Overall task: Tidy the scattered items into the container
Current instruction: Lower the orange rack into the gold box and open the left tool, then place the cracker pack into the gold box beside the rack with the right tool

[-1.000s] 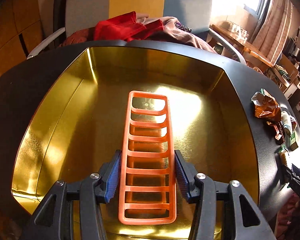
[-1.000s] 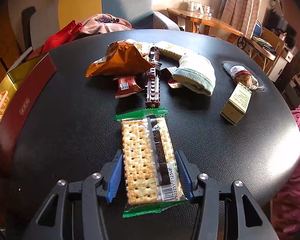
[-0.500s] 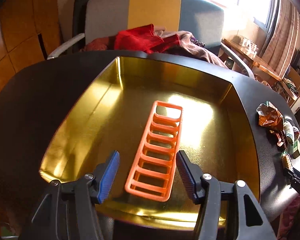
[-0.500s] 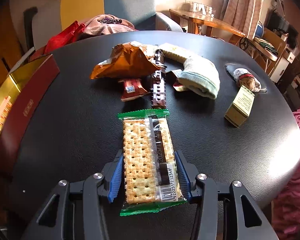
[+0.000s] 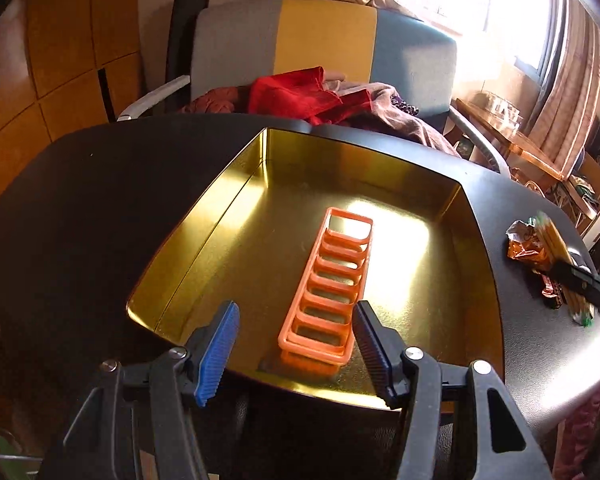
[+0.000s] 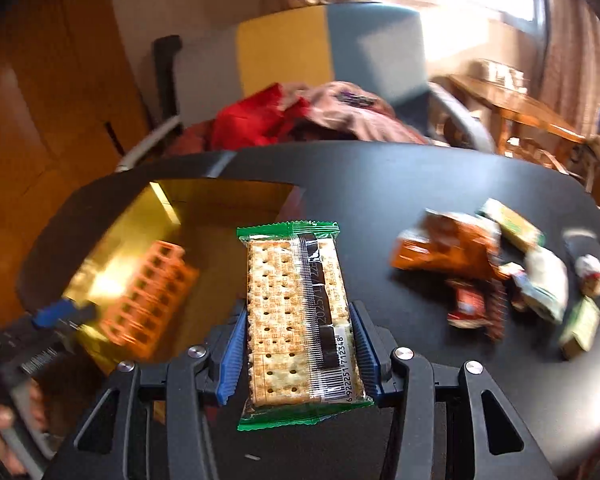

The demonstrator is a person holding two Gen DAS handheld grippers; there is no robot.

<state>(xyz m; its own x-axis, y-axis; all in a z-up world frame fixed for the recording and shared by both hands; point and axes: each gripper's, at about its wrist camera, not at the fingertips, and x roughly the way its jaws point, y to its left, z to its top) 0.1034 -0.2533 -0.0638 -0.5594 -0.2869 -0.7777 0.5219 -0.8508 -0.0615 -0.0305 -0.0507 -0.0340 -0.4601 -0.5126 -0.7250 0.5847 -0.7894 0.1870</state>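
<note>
- The black table [image 5: 80, 208] fills the lower half of both views and carries everything in play.
- The gold-lined container [image 5: 228, 216] sits at centre of the left wrist view and at middle left of the right wrist view; it is mostly bare, so I judge the tidying to be at an early stage.
- One item is done: the orange rack [image 5: 328, 288] lies flat on the container floor, lower centre of the left wrist view.
- The left gripper [image 5: 296, 344], at the bottom of that view, is released; its jaws have just been opening and stand clear of the rack on both sides.
- One item is on its way: the right gripper [image 6: 300, 352] is clenched on the cracker packet [image 6: 296, 312], lifted off the table at lower centre, near the container's right wall.
- Left to do: the pile of snack wrappers and small boxes [image 6: 492, 272] at middle right, blurred, well apart from the container.
</note>
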